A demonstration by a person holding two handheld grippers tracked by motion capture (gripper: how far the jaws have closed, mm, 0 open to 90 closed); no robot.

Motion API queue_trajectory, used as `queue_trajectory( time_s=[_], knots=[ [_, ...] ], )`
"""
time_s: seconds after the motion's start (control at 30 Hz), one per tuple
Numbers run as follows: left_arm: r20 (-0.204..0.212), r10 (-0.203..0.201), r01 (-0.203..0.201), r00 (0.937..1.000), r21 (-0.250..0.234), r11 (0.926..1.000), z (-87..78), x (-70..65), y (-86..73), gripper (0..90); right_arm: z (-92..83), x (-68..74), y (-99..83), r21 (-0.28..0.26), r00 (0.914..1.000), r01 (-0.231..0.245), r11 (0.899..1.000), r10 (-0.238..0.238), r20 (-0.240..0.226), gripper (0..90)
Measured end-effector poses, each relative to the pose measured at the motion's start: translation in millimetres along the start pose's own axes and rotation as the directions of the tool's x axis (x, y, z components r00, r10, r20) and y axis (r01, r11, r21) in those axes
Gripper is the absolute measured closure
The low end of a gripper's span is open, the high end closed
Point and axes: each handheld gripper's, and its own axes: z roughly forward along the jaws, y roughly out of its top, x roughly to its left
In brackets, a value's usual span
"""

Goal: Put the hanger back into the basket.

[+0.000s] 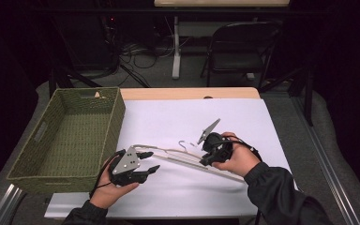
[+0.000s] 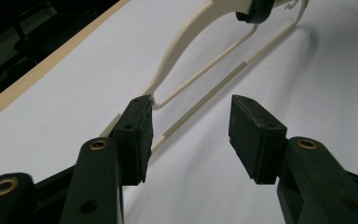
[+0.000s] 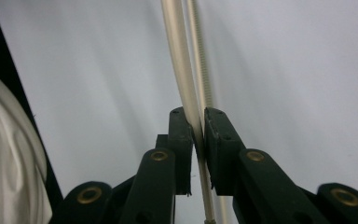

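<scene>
Cream plastic hanger (image 1: 187, 159) looks light, stiff, slippery; right tongs (image 3: 199, 133) clamp its arm, left tongs (image 2: 191, 135) stand apart.

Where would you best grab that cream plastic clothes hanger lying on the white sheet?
Probably by a thin arm of the cream plastic clothes hanger, coming from above: it lies flat, and the slim bar fits between jaws. The right gripper is shut on it near the hook; the left gripper is open at its end.
</scene>
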Motion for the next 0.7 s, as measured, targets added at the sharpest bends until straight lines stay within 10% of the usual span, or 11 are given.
queue_trajectory(
  time_s=[0.23, 0.7],
  knots=[
    [0.004, -0.026, 0.027, 0.9996, -0.009, 0.9996, -2.6, 3.0, -1.5, 52.2, -0.6, -19.2, -0.6, -0.015, 0.9996, -0.024, 1.0, 0.024, 0.014, 85.5],
    [0.03, -0.094, 0.094, 0.9951, -0.012, 0.9955, -14.9, 10.0, 5.1, 52.2, -6.4, -13.8, -3.5, -0.071, 0.9989, 0.046, 0.996, -0.045, 0.01, 87.6]
  ],
)
